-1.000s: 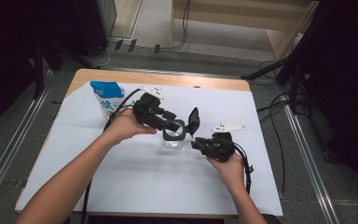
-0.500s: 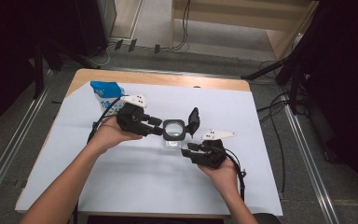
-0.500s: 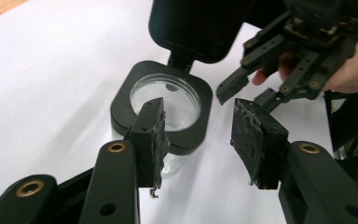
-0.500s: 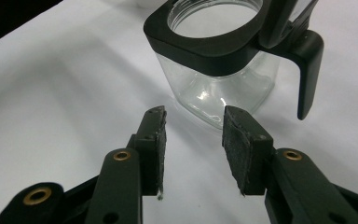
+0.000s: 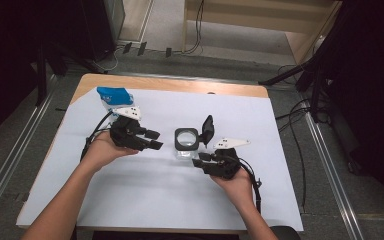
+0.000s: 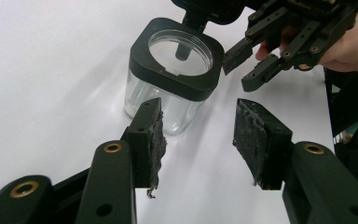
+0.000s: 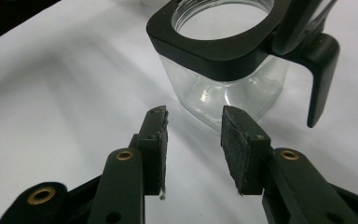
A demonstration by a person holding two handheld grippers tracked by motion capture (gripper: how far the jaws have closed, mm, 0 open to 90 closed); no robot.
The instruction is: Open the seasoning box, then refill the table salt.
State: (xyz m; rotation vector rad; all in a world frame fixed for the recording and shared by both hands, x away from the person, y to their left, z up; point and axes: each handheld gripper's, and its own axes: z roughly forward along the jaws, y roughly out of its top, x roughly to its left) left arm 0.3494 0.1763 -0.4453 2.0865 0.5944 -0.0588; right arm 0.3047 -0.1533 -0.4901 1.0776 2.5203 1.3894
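Note:
A clear glass jar (image 5: 186, 144) with a square black collar stands on the white sheet, its hinged black lid (image 5: 208, 129) flipped up. My left gripper (image 5: 155, 139) lies to the jar's left, apart from it. Its jaws are open and have just been opening a little, with nothing between them. In the left gripper view the jar (image 6: 168, 93) stands just beyond that gripper (image 6: 198, 135). My right gripper (image 5: 200, 160) sits at the jar's near right, open after widening, also empty. The right gripper view shows the jar (image 7: 223, 88) close ahead of that gripper (image 7: 193, 140).
A blue and white carton (image 5: 114, 97) stands at the back left of the white sheet (image 5: 145, 200). The wooden table edge (image 5: 170, 84) runs along the far side. Cables lie on the floor beyond and to the right.
My left gripper has drawn back from the jar's rim to the left and slightly down. The right hand has stayed near the jar's front right corner.

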